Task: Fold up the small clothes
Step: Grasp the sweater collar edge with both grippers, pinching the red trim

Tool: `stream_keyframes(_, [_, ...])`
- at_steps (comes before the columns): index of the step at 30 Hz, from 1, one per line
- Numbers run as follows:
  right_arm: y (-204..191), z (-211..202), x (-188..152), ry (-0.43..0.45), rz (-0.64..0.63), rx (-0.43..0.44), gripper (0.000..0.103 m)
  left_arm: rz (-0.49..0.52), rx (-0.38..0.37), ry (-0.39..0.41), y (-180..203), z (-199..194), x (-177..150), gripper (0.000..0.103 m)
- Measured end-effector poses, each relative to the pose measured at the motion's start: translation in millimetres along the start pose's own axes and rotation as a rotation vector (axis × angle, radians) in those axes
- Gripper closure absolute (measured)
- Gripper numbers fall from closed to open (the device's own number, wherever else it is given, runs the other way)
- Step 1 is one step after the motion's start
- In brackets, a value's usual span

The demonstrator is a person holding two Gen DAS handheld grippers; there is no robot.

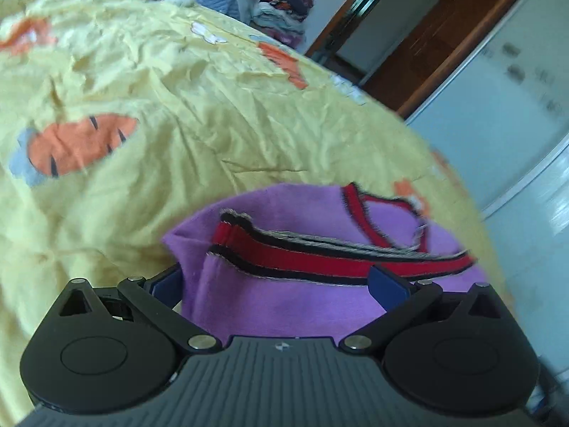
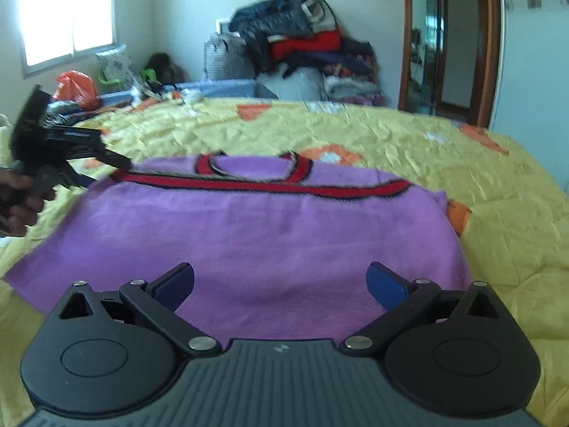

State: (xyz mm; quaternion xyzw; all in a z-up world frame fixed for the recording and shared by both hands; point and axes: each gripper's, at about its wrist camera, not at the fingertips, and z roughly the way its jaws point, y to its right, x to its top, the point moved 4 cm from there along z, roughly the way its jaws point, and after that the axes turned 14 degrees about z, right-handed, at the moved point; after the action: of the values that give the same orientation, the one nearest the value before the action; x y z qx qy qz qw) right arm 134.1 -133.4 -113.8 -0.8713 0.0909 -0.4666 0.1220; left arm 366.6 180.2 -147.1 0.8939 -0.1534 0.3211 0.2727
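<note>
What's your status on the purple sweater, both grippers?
Left hand-held gripper open, at purple sweater's striped edge. Right hand-held gripper open above its near part. Sweater lies on yellow quilt. Nothing in the way.

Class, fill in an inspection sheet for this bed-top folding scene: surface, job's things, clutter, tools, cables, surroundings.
Surface: yellow quilt with orange patches, wrinkled.
Job's things: purple sweater with red and black trim, lying on the quilt, neckline at the far end.
Clutter: heap of clothes beyond the bed; orange bag near the window.
Tools: left tool open, jaws either side of the sweater's edge; right tool open above the hem, gripping nothing.
Cables: nothing seen.
Surroundings: bright window, wooden door frame, pale walls.
</note>
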Motion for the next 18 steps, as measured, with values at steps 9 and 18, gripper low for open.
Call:
stream_keyframes(9, [-85.8,-5.2,-31.5,-0.034,-0.157,0.156,0.0,-0.038,-0.098,-0.058,-11.6,0.7,8.4,0.0])
stream_keyframes(18, [-149.3,-5.3,-60.5,-0.084,-0.38,0.166,0.0,-0.084,-0.027,-0.104,-20.6,1.8,11.4,0.069])
